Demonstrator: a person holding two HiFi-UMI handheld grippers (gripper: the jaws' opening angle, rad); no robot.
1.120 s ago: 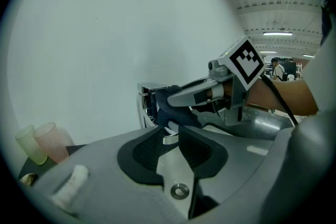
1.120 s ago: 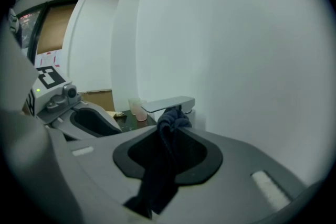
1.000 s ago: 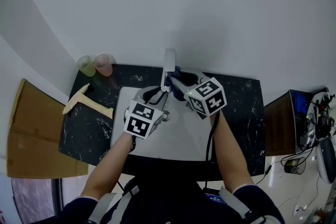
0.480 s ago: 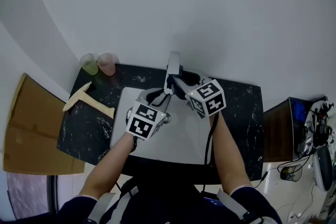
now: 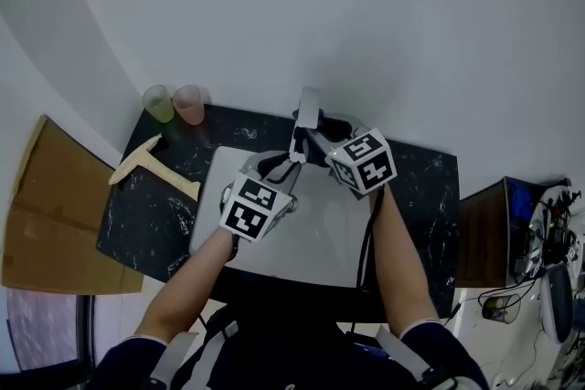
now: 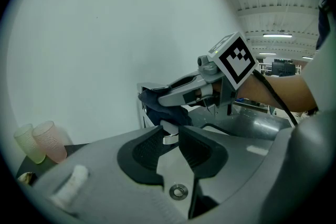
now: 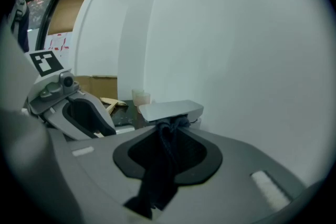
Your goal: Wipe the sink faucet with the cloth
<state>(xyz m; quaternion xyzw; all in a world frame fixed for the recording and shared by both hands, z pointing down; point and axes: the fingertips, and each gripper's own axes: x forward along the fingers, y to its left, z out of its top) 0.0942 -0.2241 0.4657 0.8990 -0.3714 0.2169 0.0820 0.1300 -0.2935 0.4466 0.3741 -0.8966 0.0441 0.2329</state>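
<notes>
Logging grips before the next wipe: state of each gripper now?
Left gripper: closed on the faucet spout.
Right gripper: closed on the dark cloth.

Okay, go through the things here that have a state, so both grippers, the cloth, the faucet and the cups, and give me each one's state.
left gripper: shut on the faucet at its spout end.
right gripper: shut on the cloth.
cloth: bunched, pressed up under the faucet's flat top.
faucet: no water seen running.
green cup: upright.
pink cup: upright, beside the green cup.

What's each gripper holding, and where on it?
Right gripper: dark cloth, pinched at a bunched fold between the jaws. Left gripper: faucet, at its spout tip.
</notes>
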